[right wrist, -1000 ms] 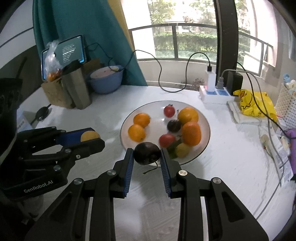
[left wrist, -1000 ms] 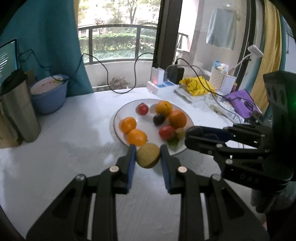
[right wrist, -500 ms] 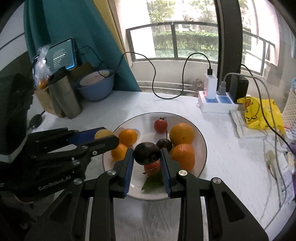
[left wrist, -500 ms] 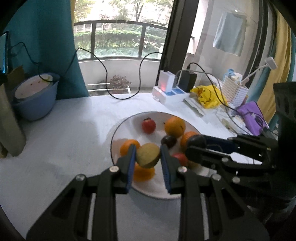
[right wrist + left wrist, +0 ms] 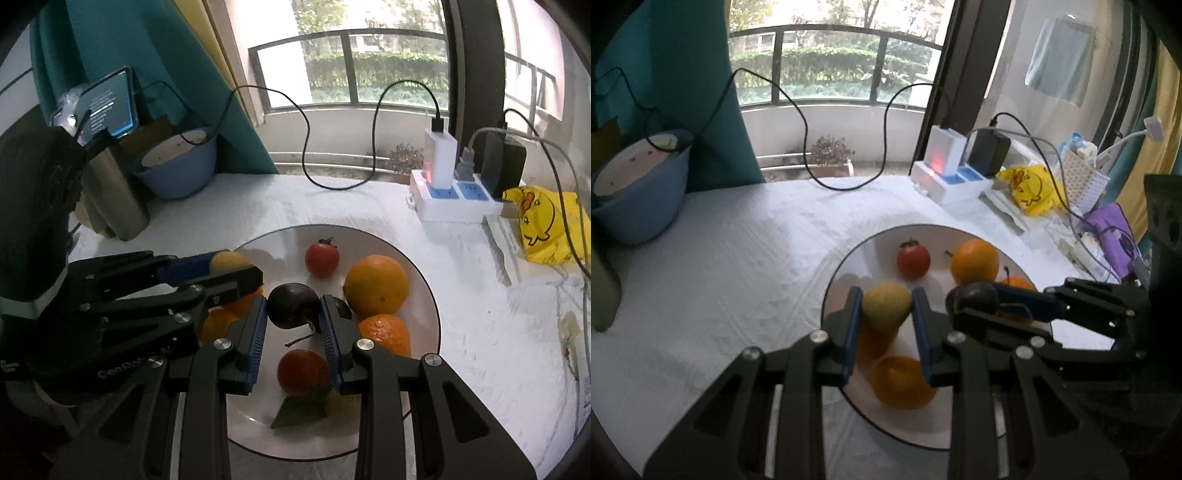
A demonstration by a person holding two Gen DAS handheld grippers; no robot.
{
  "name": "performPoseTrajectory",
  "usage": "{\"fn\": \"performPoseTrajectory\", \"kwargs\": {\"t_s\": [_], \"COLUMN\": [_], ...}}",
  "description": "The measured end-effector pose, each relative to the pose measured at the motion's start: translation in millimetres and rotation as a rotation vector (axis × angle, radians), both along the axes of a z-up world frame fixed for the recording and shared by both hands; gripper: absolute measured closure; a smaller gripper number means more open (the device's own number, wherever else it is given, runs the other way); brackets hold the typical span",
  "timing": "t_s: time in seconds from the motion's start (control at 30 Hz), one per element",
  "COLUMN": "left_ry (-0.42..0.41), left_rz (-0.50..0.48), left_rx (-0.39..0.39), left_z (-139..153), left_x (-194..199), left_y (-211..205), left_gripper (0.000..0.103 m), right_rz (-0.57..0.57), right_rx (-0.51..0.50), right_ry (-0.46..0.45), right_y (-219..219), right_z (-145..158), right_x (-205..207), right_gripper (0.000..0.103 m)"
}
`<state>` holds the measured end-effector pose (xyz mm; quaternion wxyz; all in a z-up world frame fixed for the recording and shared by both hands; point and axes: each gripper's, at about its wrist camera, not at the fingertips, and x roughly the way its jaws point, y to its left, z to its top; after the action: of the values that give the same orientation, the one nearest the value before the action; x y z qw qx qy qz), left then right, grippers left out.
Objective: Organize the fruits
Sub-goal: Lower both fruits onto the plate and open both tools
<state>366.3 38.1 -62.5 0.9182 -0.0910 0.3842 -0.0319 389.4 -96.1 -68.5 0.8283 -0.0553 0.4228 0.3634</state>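
Gripping a yellow-green fruit [image 5: 885, 311] between its blue pads, left gripper [image 5: 886, 317] sits at frame centre of the left wrist view, over the left part of the white plate [image 5: 945, 236]. Right gripper [image 5: 293, 314] clamps a dark plum [image 5: 291, 304] at centre of the right wrist view, above the plate middle. Both held fruits are off the plate surface. On the plate: a red tomato [image 5: 322, 257] at the far side, a large orange [image 5: 376, 284] right of centre, a smaller orange [image 5: 386, 332] below it, a red fruit [image 5: 301, 371] on a green leaf [image 5: 301, 410] near the bottom. Upper left of the right view: blue bowl [image 5: 177, 166], steel flask [image 5: 118, 192], lit phone [image 5: 107, 107]. Upper right: white power strip [image 5: 450, 201], yellow duck bag [image 5: 543, 225]. White tablecloth [image 5: 480, 332] under everything.
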Motion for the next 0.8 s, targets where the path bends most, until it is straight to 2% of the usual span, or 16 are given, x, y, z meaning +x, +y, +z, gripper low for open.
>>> {"fn": "performPoseTrajectory", "kwargs": {"t_s": [0.3,0.43,0.53,0.8], "left_ry": [0.005,-0.008,-0.016,-0.032], "left_rz": [0.003,0.014,0.022,0.016], "left_rx": [-0.007,0.010,0.005,0.028], "left_z": [4,9,15,28], "left_x": [-2,-6,-10,-27], "left_y": [0,-2,-1,-8], "left_gripper": [0.071,0.063,0.058,0.057], "right_rz": [-0.017,-0.046,-0.067,-0.086], "right_rx": [-0.010,-0.016,-0.014,-0.010], "right_ry": [0.004,-0.001,-0.010,-0.037], "right_y": [-1,-5,-9,-17], "right_z": [-1,4,10,24], "right_x": [0,-1,-2,-15], "right_gripper": [0.072,0.070,0.065,0.065]}}
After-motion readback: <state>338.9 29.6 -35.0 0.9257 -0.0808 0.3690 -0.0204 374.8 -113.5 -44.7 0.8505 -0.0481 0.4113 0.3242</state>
